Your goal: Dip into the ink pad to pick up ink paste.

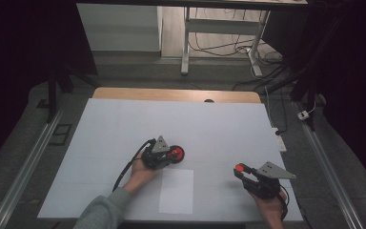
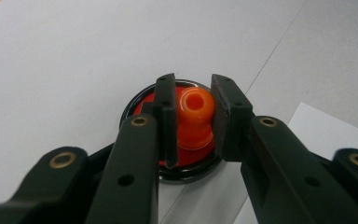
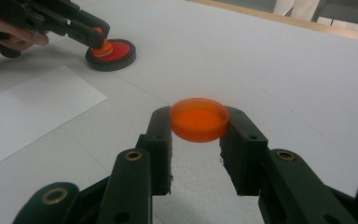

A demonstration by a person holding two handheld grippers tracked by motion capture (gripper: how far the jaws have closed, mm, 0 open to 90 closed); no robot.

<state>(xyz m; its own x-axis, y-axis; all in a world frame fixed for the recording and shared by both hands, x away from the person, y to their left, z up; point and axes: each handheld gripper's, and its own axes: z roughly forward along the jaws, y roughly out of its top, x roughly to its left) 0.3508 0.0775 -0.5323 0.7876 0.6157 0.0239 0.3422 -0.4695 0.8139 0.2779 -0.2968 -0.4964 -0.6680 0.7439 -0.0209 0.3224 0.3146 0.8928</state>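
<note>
White desk (image 1: 124, 124) in the middle, covered by a pale board, with a wooden edge (image 1: 176, 94) showing along the far side. Sheet of white paper (image 1: 177, 191) lying flat near the front edge. Grey floor (image 1: 138, 71) all round, dim toward both sides. Metal rails (image 1: 26, 167) running along the floor left and right of the desk. White table frame (image 1: 187, 43) standing beyond, tangled black cables (image 1: 219, 47) under it. White power strip (image 1: 281, 142) on the floor at the right. Dark curtains (image 1: 352, 71) closing off the sides.
</note>
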